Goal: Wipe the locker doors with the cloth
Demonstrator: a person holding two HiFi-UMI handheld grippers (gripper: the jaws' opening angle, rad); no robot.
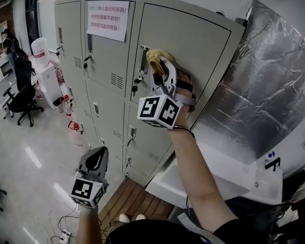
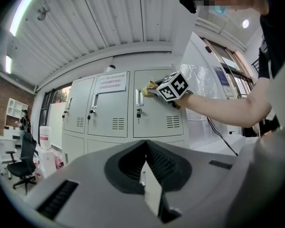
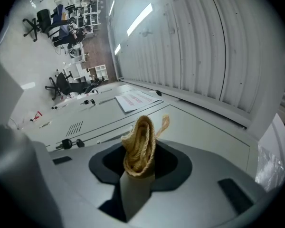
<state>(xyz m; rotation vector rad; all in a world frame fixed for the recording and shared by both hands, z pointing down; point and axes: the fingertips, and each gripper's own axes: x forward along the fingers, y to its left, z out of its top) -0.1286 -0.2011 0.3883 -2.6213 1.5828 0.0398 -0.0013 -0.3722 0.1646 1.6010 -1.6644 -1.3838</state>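
Clamping yellow cloth (image 1: 155, 56) in R gripper (image 1: 159, 69) jaws at locker door (image 1: 198, 37); L gripper (image 2: 145, 182) jaws closed, empty; notice (image 1: 108, 20) w/ red Chinese print, illegible.

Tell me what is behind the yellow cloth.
A grey locker door, beside its handle. The door patch under the cloth, held by the right gripper, is covered.

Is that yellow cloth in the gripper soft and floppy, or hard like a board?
Probably floppy: the cloth bunches into folds where the right gripper pinches it, and a loose end curls over. It looks light too, since a small pinch holds it. Its ropey weave likely grips the locker door rather than sliding.
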